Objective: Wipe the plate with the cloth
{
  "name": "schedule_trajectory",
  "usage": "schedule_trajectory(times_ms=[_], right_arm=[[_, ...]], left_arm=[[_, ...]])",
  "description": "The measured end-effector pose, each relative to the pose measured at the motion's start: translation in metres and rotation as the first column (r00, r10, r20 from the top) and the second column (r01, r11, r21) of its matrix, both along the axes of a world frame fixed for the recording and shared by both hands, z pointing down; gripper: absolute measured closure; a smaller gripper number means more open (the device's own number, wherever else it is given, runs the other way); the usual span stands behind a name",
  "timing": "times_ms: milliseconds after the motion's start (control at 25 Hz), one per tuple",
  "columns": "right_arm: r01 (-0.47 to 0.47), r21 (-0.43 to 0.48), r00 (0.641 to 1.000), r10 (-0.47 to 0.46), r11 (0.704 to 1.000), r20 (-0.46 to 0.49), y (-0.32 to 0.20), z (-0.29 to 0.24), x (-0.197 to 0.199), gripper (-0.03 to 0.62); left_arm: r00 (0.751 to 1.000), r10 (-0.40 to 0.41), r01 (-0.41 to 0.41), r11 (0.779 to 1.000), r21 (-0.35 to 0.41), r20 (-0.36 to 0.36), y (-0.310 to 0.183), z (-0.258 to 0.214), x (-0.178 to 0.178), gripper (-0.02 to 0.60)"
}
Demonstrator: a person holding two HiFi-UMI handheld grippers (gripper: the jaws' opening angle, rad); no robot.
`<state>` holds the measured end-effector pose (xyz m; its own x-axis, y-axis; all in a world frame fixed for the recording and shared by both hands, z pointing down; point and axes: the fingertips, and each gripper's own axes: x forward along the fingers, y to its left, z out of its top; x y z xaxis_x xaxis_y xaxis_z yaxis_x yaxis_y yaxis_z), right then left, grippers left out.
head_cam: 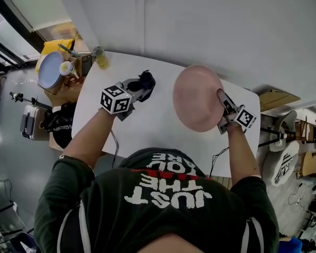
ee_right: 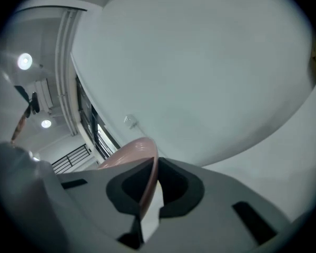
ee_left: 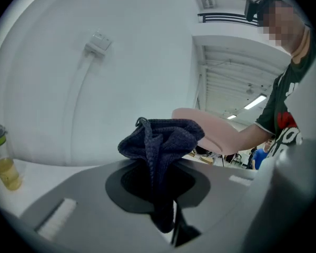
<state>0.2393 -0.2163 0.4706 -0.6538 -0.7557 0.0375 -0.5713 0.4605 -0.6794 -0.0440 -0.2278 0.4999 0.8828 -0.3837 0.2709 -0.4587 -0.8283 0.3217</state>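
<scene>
While right gripper (head_cam: 220, 94) clamps plate (head_cam: 195, 99), forearm (head_cam: 243, 152) seems straight.

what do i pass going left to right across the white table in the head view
bottle of yellow liquid → left gripper → dark cloth → pink plate → right gripper

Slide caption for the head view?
Left tool grips a dark cloth, right tool pinches the pink plate by its rim over a white table.
</scene>
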Motion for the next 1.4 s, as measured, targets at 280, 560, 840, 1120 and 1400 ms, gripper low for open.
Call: schedule_trajectory(times_ms=[280,560,840,1120,1400], right_arm=[[-0.104,-0.225,0.990,0.080,0.969,-0.114,-0.004,0.100,0.022,0.579],[-0.142,-0.308,0.967,0.065,0.941,-0.248,-0.011,0.168,0.016,0.579],[-0.158,-0.331,0.945,0.046,0.930,-0.323,-0.015,0.201,0.006,0.579],[-0.180,-0.340,0.933,0.051,0.923,-0.356,-0.021,0.219,0.003,0.579],[-0.179,-0.326,0.902,0.022,0.928,-0.431,-0.026,0.227,-0.004,0.577]], left_arm=[[0.997,-0.042,0.049,0.993,-0.106,0.069,0.010,0.066,-0.016,0.521],[0.992,-0.075,0.093,0.976,-0.196,0.098,0.016,0.105,-0.027,0.522],[0.991,-0.068,0.093,0.969,-0.228,0.117,0.018,0.119,-0.026,0.521],[0.992,-0.070,0.094,0.965,-0.245,0.108,0.016,0.124,-0.026,0.521],[0.992,-0.072,0.096,0.965,-0.245,0.101,0.014,0.123,-0.023,0.521]])
